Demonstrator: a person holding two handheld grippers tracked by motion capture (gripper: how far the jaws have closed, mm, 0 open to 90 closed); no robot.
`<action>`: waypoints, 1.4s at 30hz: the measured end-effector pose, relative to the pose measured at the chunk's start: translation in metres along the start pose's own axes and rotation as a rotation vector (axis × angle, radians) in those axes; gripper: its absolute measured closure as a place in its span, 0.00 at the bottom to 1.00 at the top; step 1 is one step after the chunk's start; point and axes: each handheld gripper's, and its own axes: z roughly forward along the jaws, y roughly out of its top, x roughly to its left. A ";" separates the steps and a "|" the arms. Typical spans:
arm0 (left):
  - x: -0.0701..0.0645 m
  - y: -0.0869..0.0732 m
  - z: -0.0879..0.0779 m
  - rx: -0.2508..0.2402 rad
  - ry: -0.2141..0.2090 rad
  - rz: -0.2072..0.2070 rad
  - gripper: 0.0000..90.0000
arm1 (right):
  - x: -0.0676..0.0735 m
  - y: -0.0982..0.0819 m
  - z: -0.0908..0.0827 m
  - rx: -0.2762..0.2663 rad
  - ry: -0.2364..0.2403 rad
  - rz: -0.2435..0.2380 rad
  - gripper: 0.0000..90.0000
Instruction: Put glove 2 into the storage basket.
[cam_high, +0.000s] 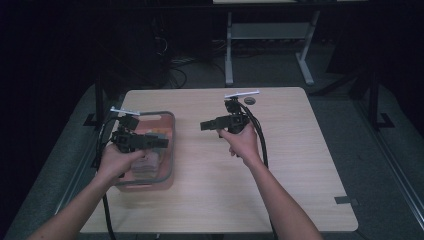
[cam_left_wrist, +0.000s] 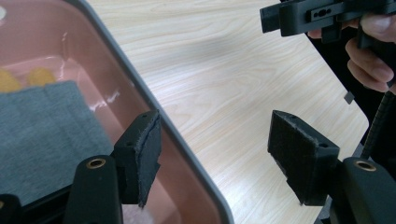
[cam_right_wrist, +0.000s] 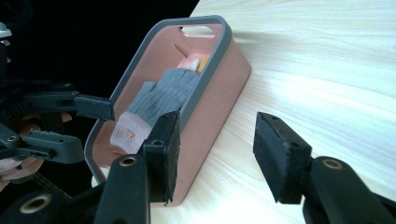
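Observation:
A pink basket (cam_high: 172, 150) with a grey rim stands at the left of the wooden table (cam_high: 290, 165). In it lies a grey glove (cam_right_wrist: 163, 95) with a pink cuff, seen as grey knit (cam_left_wrist: 42, 135) in the left gripper view. My left gripper (cam_high: 162, 143) hovers over the basket, pointing right, its jaws open and empty (cam_left_wrist: 215, 154) across the basket's rim (cam_left_wrist: 154, 105). My right gripper (cam_high: 204, 125) is held above the middle of the table, pointing left at the basket (cam_right_wrist: 205, 74). It stands open (cam_right_wrist: 217, 149) with nothing between the pads.
Something yellow-orange (cam_left_wrist: 39, 74) lies under the glove at the basket's far end. A small dark round thing (cam_high: 249, 100) sits near the table's back edge and a grey tape strip (cam_high: 346, 200) at its front right. A desk frame (cam_high: 229, 50) stands behind.

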 end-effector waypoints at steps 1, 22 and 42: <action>-0.001 0.001 0.002 -0.001 -0.002 0.001 0.38 | -0.001 -0.001 -0.001 -0.001 -0.001 0.006 0.55; -0.031 0.007 0.034 0.022 -0.063 0.053 0.32 | -0.026 -0.020 -0.027 -0.020 -0.028 0.048 0.52; -0.054 0.012 0.067 0.041 -0.122 0.085 0.31 | -0.057 -0.041 -0.054 -0.023 -0.063 0.092 0.50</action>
